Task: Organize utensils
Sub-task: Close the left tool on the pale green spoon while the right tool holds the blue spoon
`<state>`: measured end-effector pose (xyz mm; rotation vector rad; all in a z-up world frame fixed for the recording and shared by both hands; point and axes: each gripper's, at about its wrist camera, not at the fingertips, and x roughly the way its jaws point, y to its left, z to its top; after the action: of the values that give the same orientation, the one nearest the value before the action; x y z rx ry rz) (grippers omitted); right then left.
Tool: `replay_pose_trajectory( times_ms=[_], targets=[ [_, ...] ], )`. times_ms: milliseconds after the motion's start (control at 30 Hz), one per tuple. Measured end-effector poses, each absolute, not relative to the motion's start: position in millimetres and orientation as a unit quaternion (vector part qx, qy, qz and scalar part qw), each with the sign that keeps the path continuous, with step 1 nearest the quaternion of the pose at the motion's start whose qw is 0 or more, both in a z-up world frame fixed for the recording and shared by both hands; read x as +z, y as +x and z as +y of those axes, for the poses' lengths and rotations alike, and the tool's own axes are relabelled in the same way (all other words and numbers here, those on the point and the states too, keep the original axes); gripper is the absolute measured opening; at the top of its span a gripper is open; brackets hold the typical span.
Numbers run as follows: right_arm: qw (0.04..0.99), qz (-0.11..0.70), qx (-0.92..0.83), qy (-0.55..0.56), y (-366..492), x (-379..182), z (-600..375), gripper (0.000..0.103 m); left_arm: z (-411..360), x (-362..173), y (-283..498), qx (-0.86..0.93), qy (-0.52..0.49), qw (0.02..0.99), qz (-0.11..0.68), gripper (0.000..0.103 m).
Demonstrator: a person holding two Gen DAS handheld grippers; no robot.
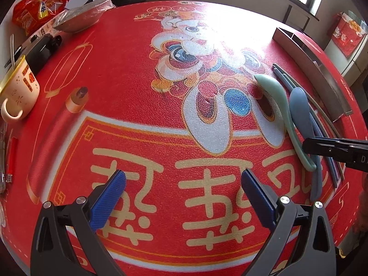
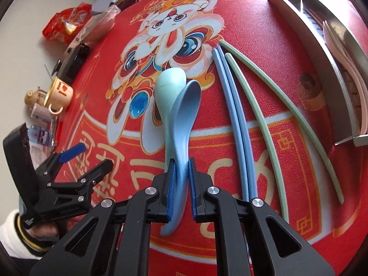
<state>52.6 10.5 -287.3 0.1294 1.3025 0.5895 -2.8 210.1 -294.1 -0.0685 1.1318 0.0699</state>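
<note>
A blue spoon (image 2: 184,119) and a mint-green spoon (image 2: 166,92) lie side by side on the red printed mat (image 2: 230,138). My right gripper (image 2: 182,179) is shut on the blue spoon's handle. Right of it lie blue chopsticks (image 2: 232,105) and green chopsticks (image 2: 271,105). A metal organizer tray (image 2: 340,73) at the right holds pink utensils (image 2: 345,53). My left gripper (image 1: 182,184) is open and empty over the mat, left of the spoons (image 1: 299,108). The right gripper (image 1: 333,149) shows at the right edge of the left wrist view.
A cream mug (image 1: 19,89) stands at the mat's left edge, with a black case (image 1: 43,46), a bagged metal bowl (image 1: 78,18) and red snack packets (image 1: 36,9) behind it. The tray (image 1: 322,69) lies along the mat's right side.
</note>
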Motion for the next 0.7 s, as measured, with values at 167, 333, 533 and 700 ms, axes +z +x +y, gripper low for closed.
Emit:
replay_pose_trajectory(
  times_ms=[167, 333, 533, 700],
  targets=[
    [0.784, 0.574, 0.235, 0.005, 53.7, -274.1, 2.2, 0.006, 215.1, -292.6, 0.0, 0.038, -0.048, 0.838, 0.543, 0.097],
    [0.802, 0.559, 0.206, -0.032, 54.2, -264.8, -14.0, 0.006, 228.0, -283.1, 5.7, 0.022, -0.113, 0.837, 0.535, 0.083],
    [0.802, 0.56, 0.205, -0.03, 50.8, -265.6, -25.8, 0.006, 192.1, -269.1, 31.2, -0.052, -0.127, 0.844, 0.519, 0.064],
    [0.807, 0.554, 0.203, -0.017, 48.0, -264.1, -39.0, 0.006, 155.5, -275.0, 59.7, -0.086, -0.124, 0.841, 0.52, 0.061]
  ],
)
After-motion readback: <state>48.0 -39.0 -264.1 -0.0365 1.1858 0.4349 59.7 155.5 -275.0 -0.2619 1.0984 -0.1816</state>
